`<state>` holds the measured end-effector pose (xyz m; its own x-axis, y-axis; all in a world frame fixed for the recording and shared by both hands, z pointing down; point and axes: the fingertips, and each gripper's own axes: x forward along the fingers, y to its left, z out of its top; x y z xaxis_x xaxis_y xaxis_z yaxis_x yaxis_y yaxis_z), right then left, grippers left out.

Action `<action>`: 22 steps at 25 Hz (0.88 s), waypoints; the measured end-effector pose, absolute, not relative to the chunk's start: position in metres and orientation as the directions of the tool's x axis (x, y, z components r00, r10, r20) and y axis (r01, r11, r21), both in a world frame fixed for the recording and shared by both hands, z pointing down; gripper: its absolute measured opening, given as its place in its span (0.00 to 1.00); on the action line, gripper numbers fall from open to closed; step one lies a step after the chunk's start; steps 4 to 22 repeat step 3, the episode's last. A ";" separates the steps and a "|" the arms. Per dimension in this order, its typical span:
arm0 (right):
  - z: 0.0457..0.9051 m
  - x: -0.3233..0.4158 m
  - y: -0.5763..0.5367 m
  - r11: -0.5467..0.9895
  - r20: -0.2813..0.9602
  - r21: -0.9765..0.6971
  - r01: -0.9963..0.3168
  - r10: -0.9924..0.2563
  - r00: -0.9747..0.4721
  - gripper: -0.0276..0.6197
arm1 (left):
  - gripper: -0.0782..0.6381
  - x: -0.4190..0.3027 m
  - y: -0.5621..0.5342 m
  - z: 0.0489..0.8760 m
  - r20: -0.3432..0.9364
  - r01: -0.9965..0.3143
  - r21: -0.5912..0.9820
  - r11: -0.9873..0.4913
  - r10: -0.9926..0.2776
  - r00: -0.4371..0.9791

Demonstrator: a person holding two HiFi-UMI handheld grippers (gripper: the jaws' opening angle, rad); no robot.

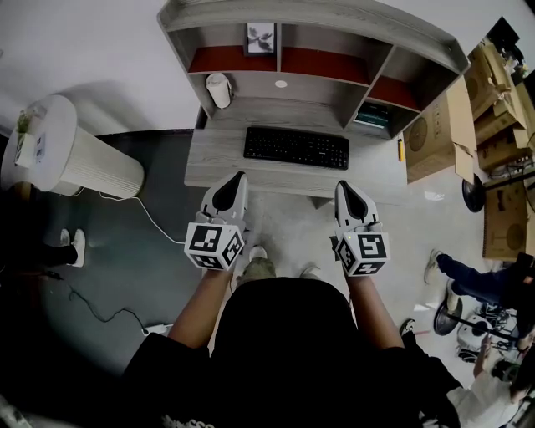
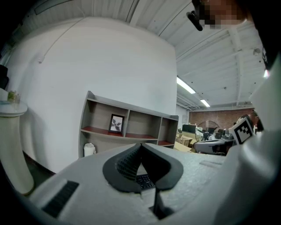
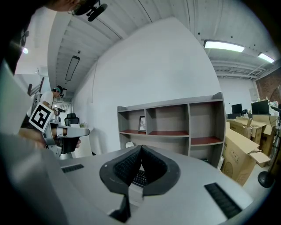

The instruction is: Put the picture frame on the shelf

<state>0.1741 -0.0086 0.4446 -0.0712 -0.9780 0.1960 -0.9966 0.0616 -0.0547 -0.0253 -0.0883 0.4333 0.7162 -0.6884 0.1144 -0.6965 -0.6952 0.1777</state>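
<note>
A small black picture frame [image 1: 260, 38] with a plant print stands upright on the red shelf board of the grey desk hutch [image 1: 326, 17], in its left compartment. The frame [image 2: 116, 123] shows there in the left gripper view and the frame [image 3: 142, 124] in the right gripper view. My left gripper [image 1: 241, 177] hangs in front of the desk's near edge, shut and empty. My right gripper [image 1: 343, 185] is beside it at the same height, also shut with nothing in it. Both stand well short of the shelf.
A black keyboard [image 1: 296, 147] lies on the desk top [image 1: 209, 163]. A white cylinder [image 1: 218, 89] stands at the desk's back left. A white round stand [image 1: 63, 150] is left of the desk. Cardboard boxes [image 1: 476, 109] are stacked at the right, where another person [image 1: 481, 280] stands.
</note>
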 end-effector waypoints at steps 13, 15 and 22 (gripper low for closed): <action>0.443 0.172 -0.009 0.062 0.193 -0.017 -0.998 -0.979 -0.064 0.06 | 0.13 -0.025 -0.089 0.433 0.109 -0.691 0.179 -0.701 -0.684 0.722; 0.443 0.172 -0.009 0.062 0.193 -0.017 -0.998 -0.979 -0.064 0.06 | 0.13 -0.025 -0.089 0.433 0.109 -0.691 0.179 -0.701 -0.684 0.722; 0.443 0.172 -0.009 0.062 0.193 -0.017 -0.998 -0.979 -0.064 0.06 | 0.13 -0.025 -0.089 0.433 0.109 -0.691 0.179 -0.701 -0.684 0.722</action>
